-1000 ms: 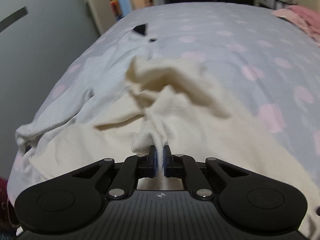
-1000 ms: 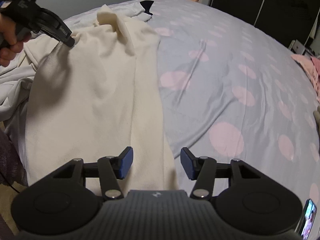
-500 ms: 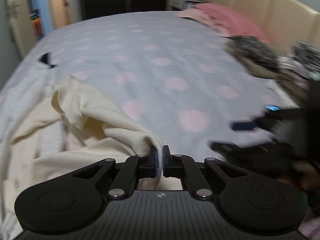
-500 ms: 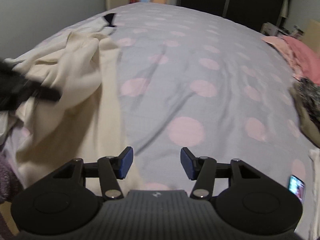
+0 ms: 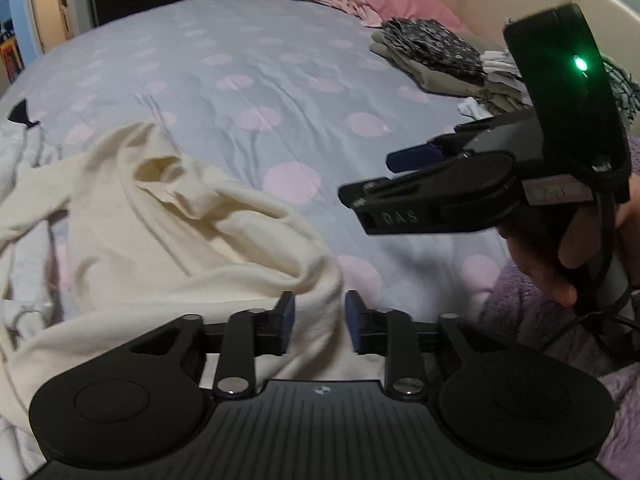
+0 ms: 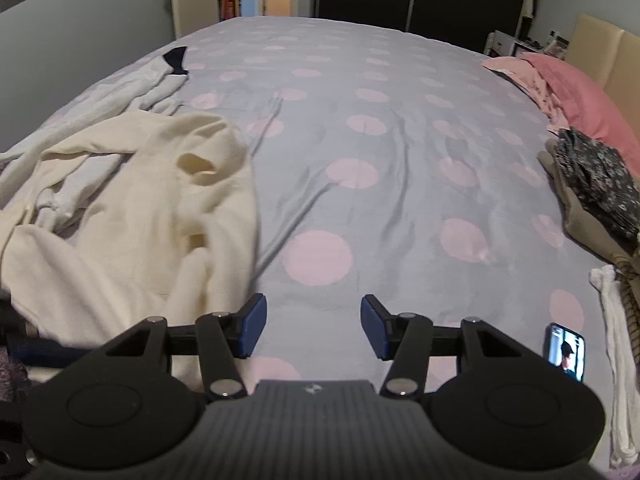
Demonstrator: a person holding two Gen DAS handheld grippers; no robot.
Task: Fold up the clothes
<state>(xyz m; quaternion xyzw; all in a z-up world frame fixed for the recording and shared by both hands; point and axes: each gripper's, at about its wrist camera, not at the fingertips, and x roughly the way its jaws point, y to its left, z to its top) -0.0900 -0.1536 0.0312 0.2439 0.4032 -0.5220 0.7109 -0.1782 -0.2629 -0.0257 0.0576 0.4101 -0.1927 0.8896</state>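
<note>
A cream knit garment (image 5: 160, 220) lies crumpled on the left side of the bed, also seen in the right wrist view (image 6: 140, 208). A fold of its near edge runs between the fingers of my left gripper (image 5: 320, 316). The jaws are opening and the blue pads stand clear of the cloth on both sides. My right gripper (image 6: 312, 326) hovers open over bare sheet to the right of the garment, with nothing between its fingers. In the left wrist view the right gripper (image 5: 380, 178) sits at the right, held by a hand.
The lilac sheet with pink dots (image 6: 400, 160) covers the bed. A white garment (image 6: 132, 92) lies at the far left. Folded clothes (image 6: 596, 184) and a pink pillow (image 6: 576, 92) line the right side. A phone (image 6: 566, 350) and a white cloth (image 6: 616, 340) lie near the front right.
My left gripper dragged the cream garment's edge to the right while shut on it, and its jaws have now parted off the cloth. The right gripper swung right, still open.
</note>
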